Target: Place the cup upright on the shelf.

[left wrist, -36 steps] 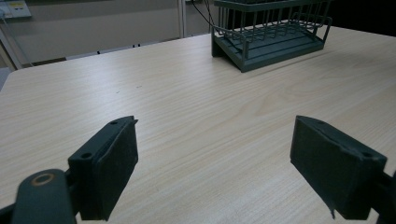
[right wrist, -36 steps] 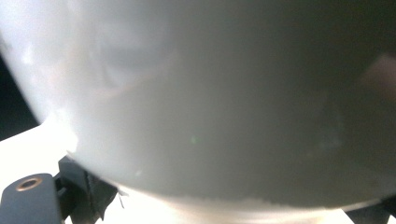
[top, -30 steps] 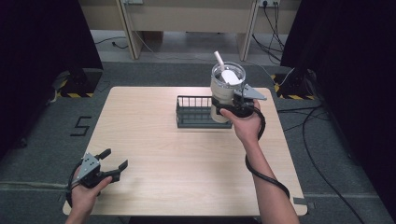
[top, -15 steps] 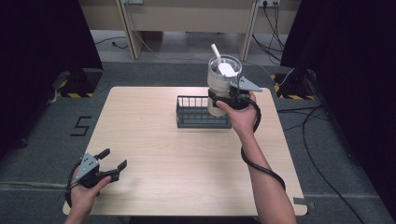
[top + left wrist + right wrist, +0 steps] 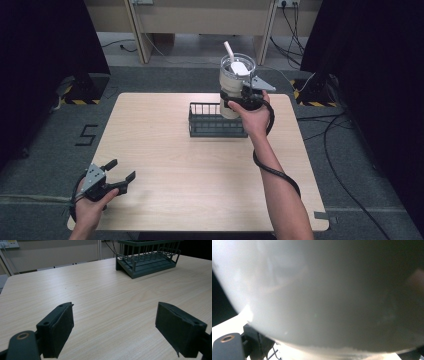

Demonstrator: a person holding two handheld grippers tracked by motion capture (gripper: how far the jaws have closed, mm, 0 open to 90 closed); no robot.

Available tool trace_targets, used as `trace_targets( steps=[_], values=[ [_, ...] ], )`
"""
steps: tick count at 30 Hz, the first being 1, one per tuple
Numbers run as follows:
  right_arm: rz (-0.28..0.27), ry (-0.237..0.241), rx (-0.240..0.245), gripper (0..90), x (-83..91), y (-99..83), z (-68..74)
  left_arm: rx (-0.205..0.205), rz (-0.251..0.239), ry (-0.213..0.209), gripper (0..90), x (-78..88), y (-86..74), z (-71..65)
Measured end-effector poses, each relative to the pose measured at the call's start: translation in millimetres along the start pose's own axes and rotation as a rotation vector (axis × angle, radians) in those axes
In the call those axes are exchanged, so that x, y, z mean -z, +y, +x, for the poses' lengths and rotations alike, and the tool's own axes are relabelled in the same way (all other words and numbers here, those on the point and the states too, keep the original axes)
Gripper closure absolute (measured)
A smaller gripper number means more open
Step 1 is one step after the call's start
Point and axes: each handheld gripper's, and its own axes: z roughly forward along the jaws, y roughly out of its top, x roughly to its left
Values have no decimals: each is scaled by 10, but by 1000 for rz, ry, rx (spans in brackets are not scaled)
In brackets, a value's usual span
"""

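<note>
Here the right gripper (image 5: pixel 239 97) is clamped on a white tumbler (image 5: pixel 232 85) with a clear lid and a straw (image 5: pixel 229 50), held upright in the air above the right end of the dark wire rack (image 5: pixel 216 120) at the table's far side. The left gripper (image 5: pixel 114 172) rests at the near left corner of the wooden table (image 5: pixel 165 165), jaws spread wide and empty.

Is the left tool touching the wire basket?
Apart. In the left gripper view the open left tool sits over bare table with the basket far ahead; the high view shows the same gap.
</note>
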Motion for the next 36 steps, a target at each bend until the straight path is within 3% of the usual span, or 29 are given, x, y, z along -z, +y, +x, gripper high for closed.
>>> trace_targets(
  steps=[16, 36],
  values=[
    [17, -22, -16, 104, -318, -81, 0, 4, -2, -3, 145, -4, -6, 10],
    [56, -41, -52, 104, -481, -343, -3, 9, -1, -8, 145, -7, -14, 21]
  ],
)
